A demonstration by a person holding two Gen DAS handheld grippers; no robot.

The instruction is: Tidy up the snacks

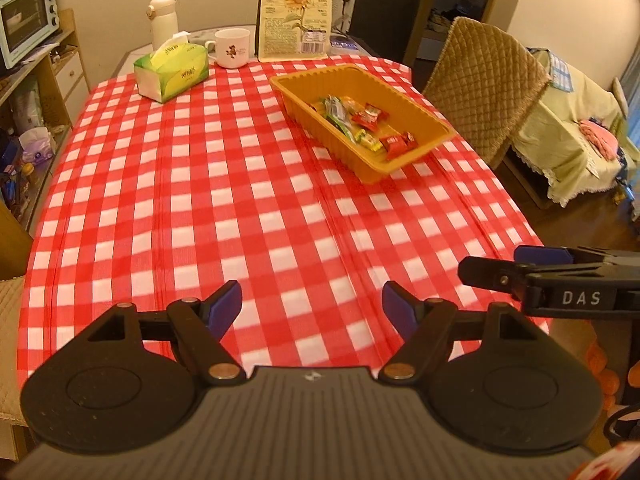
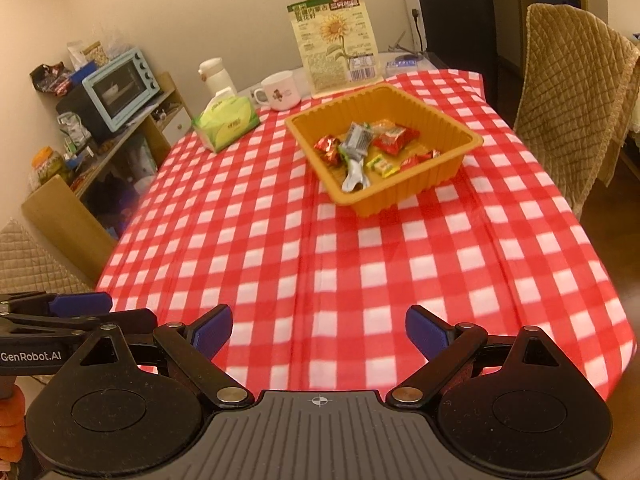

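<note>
An orange plastic tray (image 1: 424, 148) (image 2: 460, 168) stands on the red-and-white checked tablecloth (image 1: 240, 200) (image 2: 360, 260) toward the far right. Several wrapped snacks (image 1: 360, 120) (image 2: 372, 144) lie inside it: red, green, yellow and silver packets. My left gripper (image 1: 312, 308) is open and empty, low over the near edge of the table. My right gripper (image 2: 319, 332) is also open and empty, over the near edge. Each gripper shows at the side of the other's view: the right one in the left wrist view (image 1: 520, 268), the left one in the right wrist view (image 2: 80, 312).
At the table's far end are a green tissue box (image 1: 172, 72) (image 2: 226, 122), a white mug (image 1: 232, 48) (image 2: 278, 92), a white flask (image 1: 164, 22) (image 2: 214, 76) and a tall sunflower-seed bag (image 1: 296, 12) (image 2: 336, 44). A quilted chair (image 1: 484, 92) (image 2: 576, 100) stands right; shelves with a toaster oven (image 1: 28, 16) (image 2: 120, 88) stand left.
</note>
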